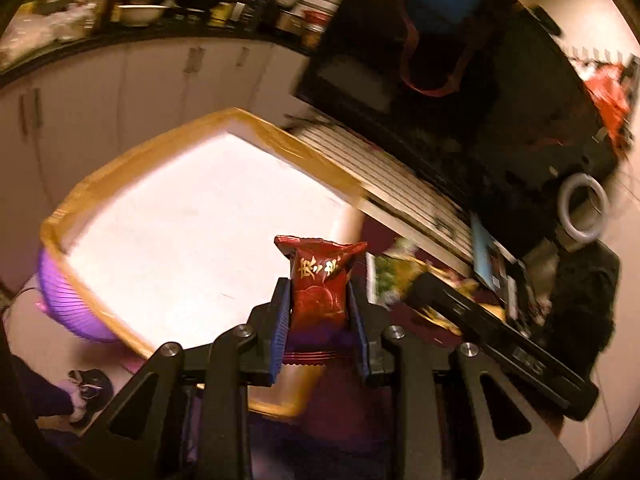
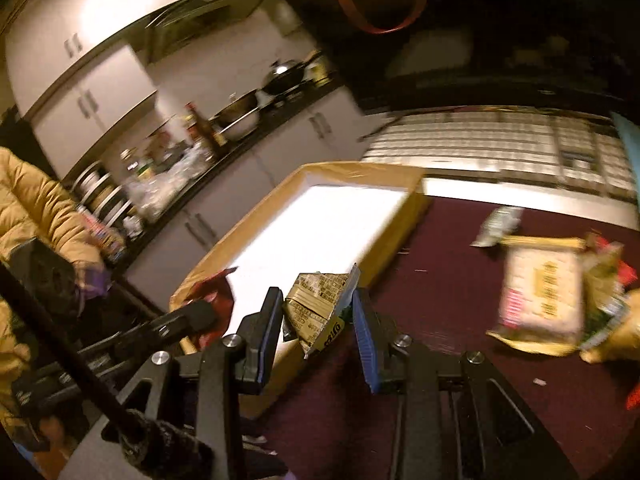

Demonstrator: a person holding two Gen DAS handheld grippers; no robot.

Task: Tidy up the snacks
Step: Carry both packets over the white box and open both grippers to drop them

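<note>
Left gripper [image 1: 319, 300]: fingers narrow, clamped on a red snack packet [image 1: 320, 280] with gold lettering; the packet stands upright between the blue pads, its crimped top flaring above them
Right gripper [image 2: 316, 320]: pads pressed on a crumpled tan packet [image 2: 316, 304] covered in dark print, tilted, one corner poking out below the fingers
Where both are: held above the near edge of the white tray [image 1: 208, 216] with its yellow-brown rim; in the right wrist view the red packet shows at the tray's near left corner
Tray: sits at the end of the dark maroon tabletop [image 2: 440, 288], bare white inside as far as I can see
Loose snacks: a heap of packets [image 2: 548, 292] lies on the maroon surface well to the right of the tray, a small pale one [image 2: 498, 226] apart behind it
Person: yellow puffy sleeve [image 2: 36, 208] at the left edge
Background: white cabinets and a cluttered counter with pans [image 1: 144, 0], blurred
</note>
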